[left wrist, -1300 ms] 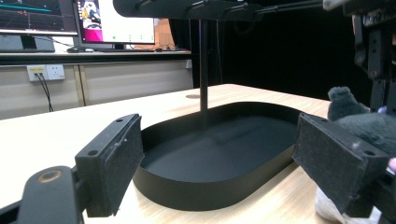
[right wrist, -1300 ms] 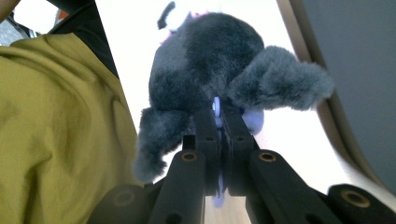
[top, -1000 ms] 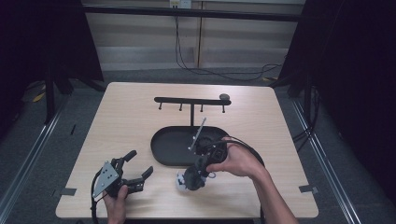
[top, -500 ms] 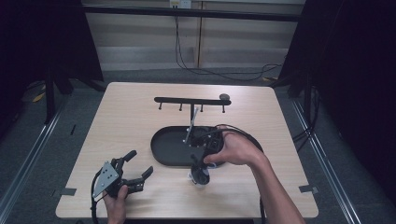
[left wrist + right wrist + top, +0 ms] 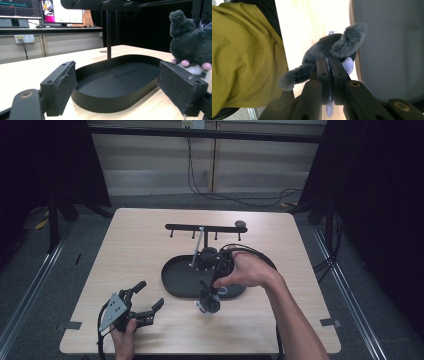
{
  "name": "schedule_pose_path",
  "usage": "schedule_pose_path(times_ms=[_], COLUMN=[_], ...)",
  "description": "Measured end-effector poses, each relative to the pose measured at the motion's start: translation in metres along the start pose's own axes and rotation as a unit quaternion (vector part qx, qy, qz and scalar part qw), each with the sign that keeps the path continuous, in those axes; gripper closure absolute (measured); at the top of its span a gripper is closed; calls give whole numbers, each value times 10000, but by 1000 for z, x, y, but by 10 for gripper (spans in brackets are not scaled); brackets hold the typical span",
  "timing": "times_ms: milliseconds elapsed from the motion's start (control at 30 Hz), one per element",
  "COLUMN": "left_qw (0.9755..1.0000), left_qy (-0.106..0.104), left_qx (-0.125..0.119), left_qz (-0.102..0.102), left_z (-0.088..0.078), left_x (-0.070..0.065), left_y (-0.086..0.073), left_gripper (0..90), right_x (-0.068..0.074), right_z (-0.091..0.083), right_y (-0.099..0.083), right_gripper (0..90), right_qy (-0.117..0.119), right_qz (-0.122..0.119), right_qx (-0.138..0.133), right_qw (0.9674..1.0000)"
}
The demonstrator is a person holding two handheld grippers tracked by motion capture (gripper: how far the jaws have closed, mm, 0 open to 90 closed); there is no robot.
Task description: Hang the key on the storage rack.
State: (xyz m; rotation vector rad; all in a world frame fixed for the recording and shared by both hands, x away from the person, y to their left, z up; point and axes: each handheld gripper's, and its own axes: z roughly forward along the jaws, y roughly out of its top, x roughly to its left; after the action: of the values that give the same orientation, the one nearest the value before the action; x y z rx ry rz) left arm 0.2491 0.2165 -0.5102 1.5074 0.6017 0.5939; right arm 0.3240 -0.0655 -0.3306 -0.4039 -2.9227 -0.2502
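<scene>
Beside black tray (image 5: 175, 285), clamped plush toy (image 5: 209, 302).

The oval tray (image 5: 175, 282) sits mid-table (image 5: 125, 240) as the landmark. Behind it stands the hook rack (image 5: 205, 227), its post rising from the tray. The plush toy (image 5: 209, 301) hangs just off the tray's near edge (clamped in the right gripper (image 5: 212, 292)). The left gripper (image 5: 145, 302) rests nearer and to the tray's left.

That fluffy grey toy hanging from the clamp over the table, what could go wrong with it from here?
1. The right gripper seems to pinch only a thin tag or edge of the toy, so it might slip out.
2. The toy hangs by the tray's near rim and could catch on it.
3. The stand's post rises from the tray near the hand; a swing might knock it.
</scene>
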Motion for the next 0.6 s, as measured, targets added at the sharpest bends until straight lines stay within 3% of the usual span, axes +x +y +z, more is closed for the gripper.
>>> schedule_pose_path(times_ms=[333, 600], left_qw=[10000, 10000], left_qy=[0, -2], left_qx=[0, 3], left_qz=[1, 0], left_z=[0, 0], left_x=[0, 0], left_y=[0, 0], left_gripper=[157, 157], right_x=[-10, -19], right_z=[-11, -18], right_y=[5, 12], right_gripper=[875, 875], right_qy=[-77, -75], right_qz=[-48, -55], right_qx=[-110, -21], right_qw=[9999, 10000])
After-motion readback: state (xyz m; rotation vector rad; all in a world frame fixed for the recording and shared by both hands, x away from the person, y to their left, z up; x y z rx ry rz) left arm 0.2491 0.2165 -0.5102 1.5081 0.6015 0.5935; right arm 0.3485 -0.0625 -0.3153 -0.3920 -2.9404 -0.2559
